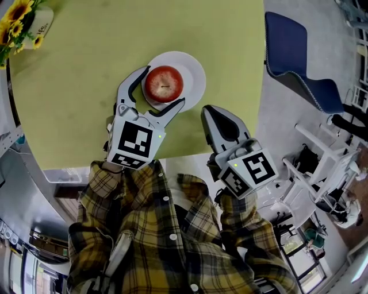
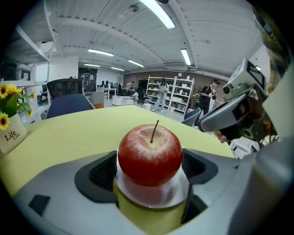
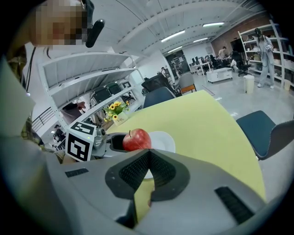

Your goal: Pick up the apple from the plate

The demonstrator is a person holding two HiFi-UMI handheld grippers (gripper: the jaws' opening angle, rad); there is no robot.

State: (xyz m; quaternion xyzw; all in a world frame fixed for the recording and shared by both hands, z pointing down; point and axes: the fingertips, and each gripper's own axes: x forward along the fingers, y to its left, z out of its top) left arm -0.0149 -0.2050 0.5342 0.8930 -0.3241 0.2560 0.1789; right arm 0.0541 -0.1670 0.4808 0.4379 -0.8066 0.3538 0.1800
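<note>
1. Yellow-green tabletop [image 1: 75,103]: a white round plate [image 1: 195,72] lies near my edge, with the shiny red apple [image 1: 164,84] on it.
2. My left gripper [image 1: 165,85] has its jaws apart, flanking the apple closely.
3. My right gripper [image 1: 211,110] is pressed together and empty, over the table edge beside the plate.
4. White pot of sunflowers [image 1: 14,17] sits well left; a blue chair [image 1: 293,63] stands off the right edge.
</note>
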